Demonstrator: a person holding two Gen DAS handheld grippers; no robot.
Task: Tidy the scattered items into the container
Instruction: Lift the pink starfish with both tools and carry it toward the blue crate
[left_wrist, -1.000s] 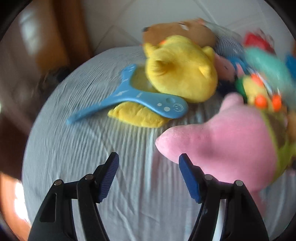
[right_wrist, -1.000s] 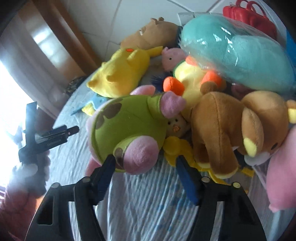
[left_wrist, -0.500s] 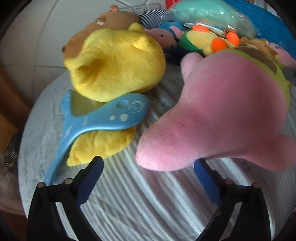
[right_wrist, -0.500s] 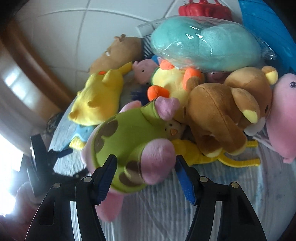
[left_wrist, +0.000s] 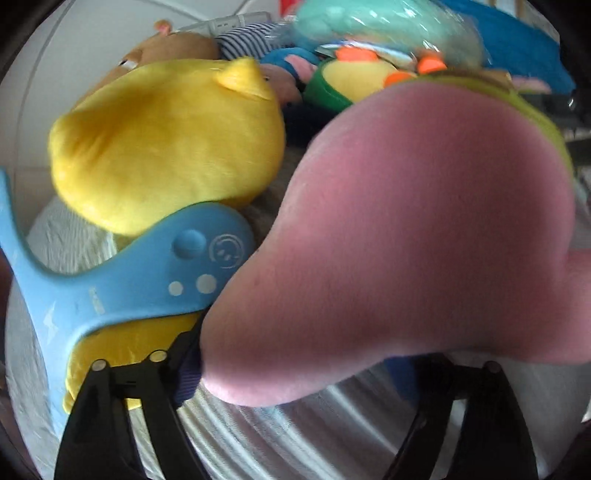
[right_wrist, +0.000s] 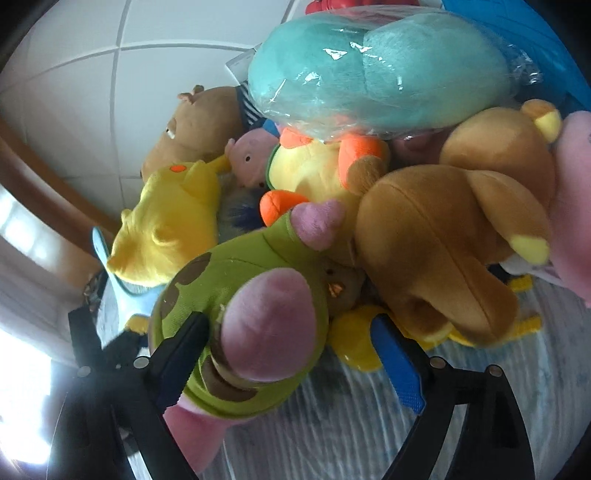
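The left tool is closing its jaws around a limb of the pink star plush. The left pad is touching the limb's tip, while the right finger is mostly hidden behind the plush, so a full pinch cannot be confirmed. Just beyond the left finger, a blue plastic toy is lying across the yellow plush, which is sitting ahead and to the left of the tool on the striped grey cloth.

The right tool is opening its jaws around the same star plush's other limb, the one coming out of green spotted shorts. The left finger is lying against the shorts, and the blue pad on the right is standing clear of the limb. The left tool is showing low at the left edge, past the plush.

Ahead and to the right of the right tool, a brown bear plush is lying over a flat yellow toy. Farther ahead, a yellow-and-orange plush and a small pink pig plush are crowding together. Beyond them, a teal plush in clear wrap is resting on top of the pile, with a tan plush far ahead to the left. A blue container is showing at the far right behind the pile.
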